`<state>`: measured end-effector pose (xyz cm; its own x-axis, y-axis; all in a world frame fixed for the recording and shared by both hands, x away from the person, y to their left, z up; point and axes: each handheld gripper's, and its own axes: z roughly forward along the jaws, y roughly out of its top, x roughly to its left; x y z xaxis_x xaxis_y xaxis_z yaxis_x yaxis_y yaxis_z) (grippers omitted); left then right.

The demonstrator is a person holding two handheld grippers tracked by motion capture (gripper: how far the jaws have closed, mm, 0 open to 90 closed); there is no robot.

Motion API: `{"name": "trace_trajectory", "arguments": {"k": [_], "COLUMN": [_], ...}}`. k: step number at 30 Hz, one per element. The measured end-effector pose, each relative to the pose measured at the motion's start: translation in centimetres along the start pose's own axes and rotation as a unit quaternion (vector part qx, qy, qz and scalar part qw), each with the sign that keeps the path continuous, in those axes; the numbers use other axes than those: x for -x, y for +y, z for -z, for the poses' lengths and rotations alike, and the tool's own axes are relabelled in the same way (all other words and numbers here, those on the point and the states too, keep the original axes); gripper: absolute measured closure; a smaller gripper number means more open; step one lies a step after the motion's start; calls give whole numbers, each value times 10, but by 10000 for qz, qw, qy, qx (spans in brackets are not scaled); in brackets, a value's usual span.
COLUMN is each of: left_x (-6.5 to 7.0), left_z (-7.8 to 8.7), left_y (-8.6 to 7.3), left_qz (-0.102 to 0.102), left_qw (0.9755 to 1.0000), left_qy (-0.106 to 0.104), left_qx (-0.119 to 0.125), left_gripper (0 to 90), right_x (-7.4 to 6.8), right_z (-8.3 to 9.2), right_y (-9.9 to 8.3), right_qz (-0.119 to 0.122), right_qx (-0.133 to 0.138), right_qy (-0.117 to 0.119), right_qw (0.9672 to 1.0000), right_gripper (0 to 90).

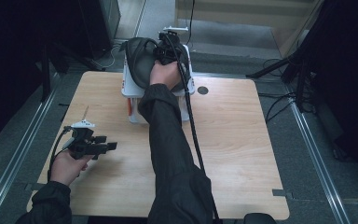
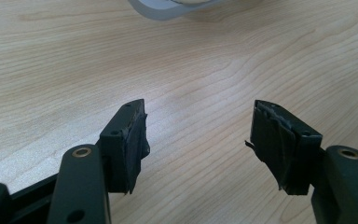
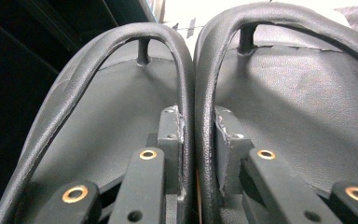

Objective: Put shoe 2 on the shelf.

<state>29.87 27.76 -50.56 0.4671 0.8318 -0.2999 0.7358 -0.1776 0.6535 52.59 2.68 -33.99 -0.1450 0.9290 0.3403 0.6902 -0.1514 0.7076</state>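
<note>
Pressing against my right gripper's [image 3: 198, 140] two black jaws, nearest the lens, are the inner straps of a pair of black flip-flops [image 3: 279, 88]. I am clamping both straps together between the pads, one strap per sandal, the two soles standing side by side and touching along their inner edges. Each toe post is rising from its footbed just beyond my fingertips [image 3: 170, 126].

From the high view, my right gripper [image 1: 164, 55] is sitting at the far edge of the wooden table [image 1: 242, 154], with the flip-flops [image 1: 137, 60] hanging dark over a white box [image 1: 131, 88]. Whether the soles are resting on the box or hovering just above it, I cannot tell. My right hand [image 1: 165, 74] is wrapping the gripper body, the cable trailing back along the sleeve.

My left gripper [image 2: 198, 140] is standing with its jaws wide apart, gripping nothing, pointing down at bare wood grain. In the high view it [image 1: 103, 145] is resting low near the table's left front, well apart from the box, held by my left hand [image 1: 67, 167].
</note>
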Motion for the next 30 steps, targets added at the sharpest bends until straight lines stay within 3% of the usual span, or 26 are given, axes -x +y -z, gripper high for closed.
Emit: {"name": "trace_trajectory", "arguments": {"k": [11,19,30], "left_x": [0,-1,-1], "left_z": [0,0,-1], "left_y": [0,0,0], "left_qz": [-5,-3,-3], "left_qw": [10000,10000,10000], "left_qy": [-1,-23,-10], "left_qx": [-26,-57,-61], "left_gripper": [364,363,362], "right_x": [-6,-5,-5], "right_z": [-2,-3,-2], "right_y": [-7,-10,-10], "right_qz": [139,90,158], "right_qx": [76,85,108], "right_qy": [-310,-246,-122], "right_qw": [9994,9996,9997], "right_gripper": [757,741,640]}}
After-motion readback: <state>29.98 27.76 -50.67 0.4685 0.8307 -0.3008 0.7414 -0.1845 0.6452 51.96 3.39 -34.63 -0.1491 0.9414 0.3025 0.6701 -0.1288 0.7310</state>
